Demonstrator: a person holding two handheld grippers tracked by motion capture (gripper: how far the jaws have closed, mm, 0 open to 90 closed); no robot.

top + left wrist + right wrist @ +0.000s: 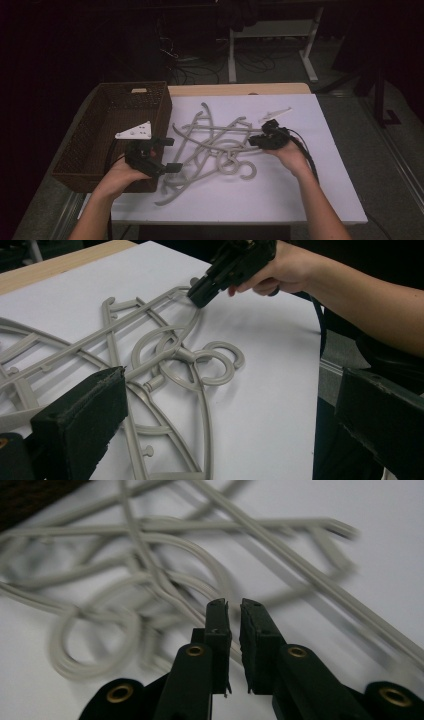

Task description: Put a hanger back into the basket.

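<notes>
A dark brown woven rectangular basket (95,137) sits at the left edge of the white-covered worktop (300,195), its long side running from the near edge toward the far left corner. Just beside its near right corner, the left gripper (169,154), held in the person's left hand (122,172), hovers with its two black jaws spread wide and nothing between them; the left gripper view shows the same wide gap, with the pile lying beyond it. A tangled pile of pale grey plastic clothes hangers (210,145) lies across the middle of the worktop, their arms crossed over one another and several round hooks overlapping near the centre; one curved arm reaches toward the near edge and another hook points toward the far edge. At the right side of the pile, the right gripper (254,140), held in the person's right hand (290,152), points left with its tips at a hanger arm. In the right gripper view its jaws stand almost together with only a narrow slit between them, just above the blurred hanger arms, and I cannot tell whether they pinch anything.
</notes>
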